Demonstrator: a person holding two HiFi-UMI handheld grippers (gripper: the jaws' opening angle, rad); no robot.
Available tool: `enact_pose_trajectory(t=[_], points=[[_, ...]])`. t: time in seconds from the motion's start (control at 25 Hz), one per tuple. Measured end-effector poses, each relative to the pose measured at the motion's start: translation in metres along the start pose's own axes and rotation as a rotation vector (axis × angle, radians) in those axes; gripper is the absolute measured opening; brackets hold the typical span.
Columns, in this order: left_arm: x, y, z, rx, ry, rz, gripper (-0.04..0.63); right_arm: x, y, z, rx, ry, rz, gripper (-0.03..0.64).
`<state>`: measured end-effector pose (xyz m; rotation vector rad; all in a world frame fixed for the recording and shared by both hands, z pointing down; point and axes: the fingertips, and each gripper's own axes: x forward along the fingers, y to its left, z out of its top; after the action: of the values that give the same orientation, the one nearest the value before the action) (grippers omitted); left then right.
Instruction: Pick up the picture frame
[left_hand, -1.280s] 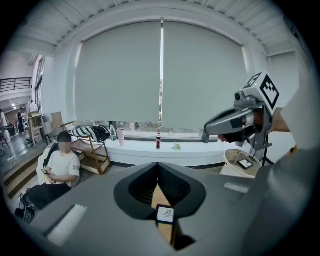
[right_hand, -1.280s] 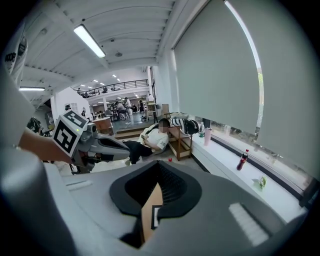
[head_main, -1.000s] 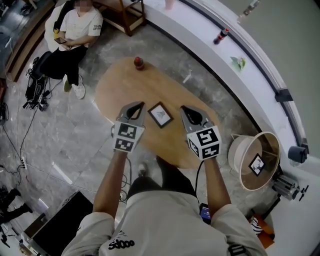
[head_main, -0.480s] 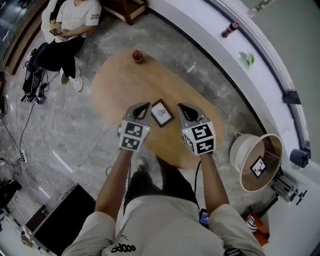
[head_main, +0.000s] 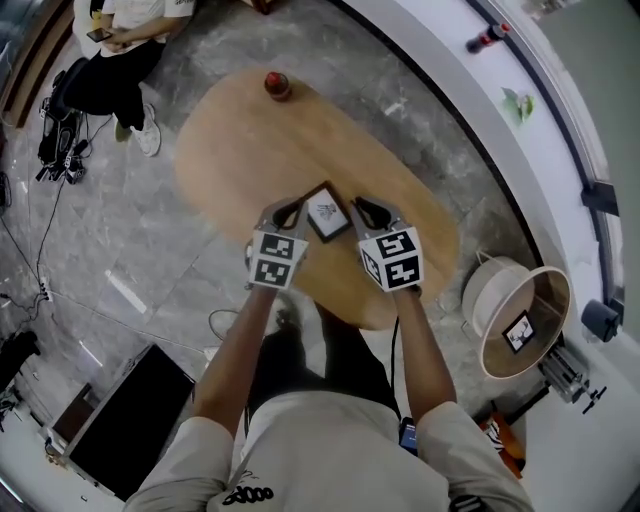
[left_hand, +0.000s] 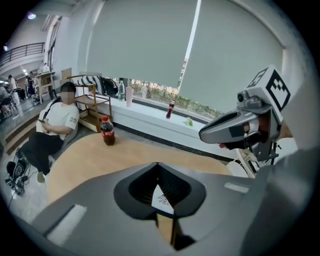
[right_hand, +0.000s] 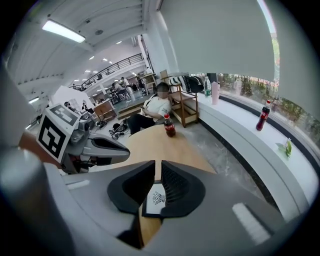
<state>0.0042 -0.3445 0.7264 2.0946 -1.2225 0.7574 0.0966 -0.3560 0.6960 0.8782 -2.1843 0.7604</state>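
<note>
A seated person (head_main: 110, 60) is at the far 10 o'clock, off the wooden worktop (head_main: 240, 160). The left tool (head_main: 288, 208) points down at the worktop just beside the picture frame's 9 o'clock edge, its jaws clenched together and empty. The picture frame (head_main: 326, 212) lies flat near the worktop's middle, with a cola bottle (head_main: 277, 84) standing at its 11 o'clock. The right tool (head_main: 362, 206) sits at the frame's 3 o'clock. Its jaws have just been opening and stand released with a narrow gap; nothing is between them.
</note>
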Motion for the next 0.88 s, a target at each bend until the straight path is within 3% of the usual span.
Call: enact_pose_trajectory(t=[0.28,0.48,0.64,0.88], points=[[0.027,0.004,-0.04,-0.097,0.06,-0.004,0.026,0.041,-0.008,-0.027,-0.002,0.083,0.034,0.06],[0.045,0.006,-0.069,-0.191,0.074,0.011,0.034,0.068,-0.011,-0.051,0.008,0.13,0.051,0.075],[0.057,0.009,-0.097,-0.281,0.102,0.033,0.077,0.088,-0.013,-0.07,0.011,0.17,0.06,0.08],[0.068,0.011,-0.134,-0.389,0.155,0.056,0.077,0.113,-0.017,-0.099,0.005,0.233,0.064,0.086]])
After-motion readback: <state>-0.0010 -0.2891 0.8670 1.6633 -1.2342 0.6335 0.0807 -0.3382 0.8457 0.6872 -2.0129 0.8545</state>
